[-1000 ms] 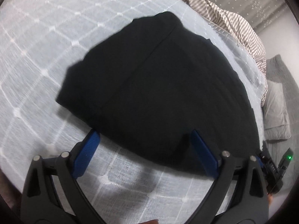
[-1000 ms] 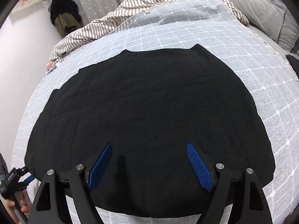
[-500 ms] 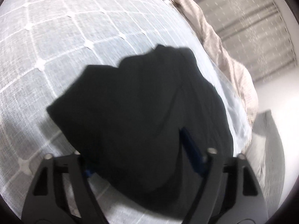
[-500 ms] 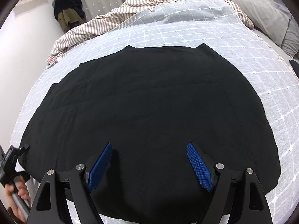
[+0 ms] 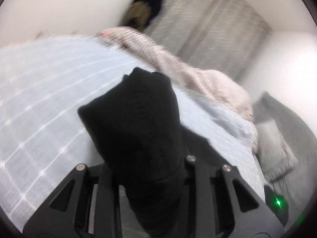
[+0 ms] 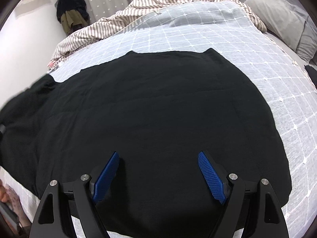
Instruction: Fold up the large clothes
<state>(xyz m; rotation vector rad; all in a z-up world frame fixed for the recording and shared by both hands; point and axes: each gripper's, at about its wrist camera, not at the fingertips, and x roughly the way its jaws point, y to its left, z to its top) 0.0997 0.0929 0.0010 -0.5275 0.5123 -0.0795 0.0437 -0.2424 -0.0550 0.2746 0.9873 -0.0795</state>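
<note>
We see left gripper (image 5: 147, 170) jaws just closing, clamped on black garment (image 6: 158, 107) | right gripper (image 6: 158, 176) jaws apart above it | bedspread (image 6: 208, 29) beneath.

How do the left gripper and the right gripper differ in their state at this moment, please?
The left gripper has just been closing and pinches a bunched part of the black garment; the right gripper stands open, holding nothing. Cloth hides the left's pads; the right's blue pads show plainly. Both share black frames.
</note>
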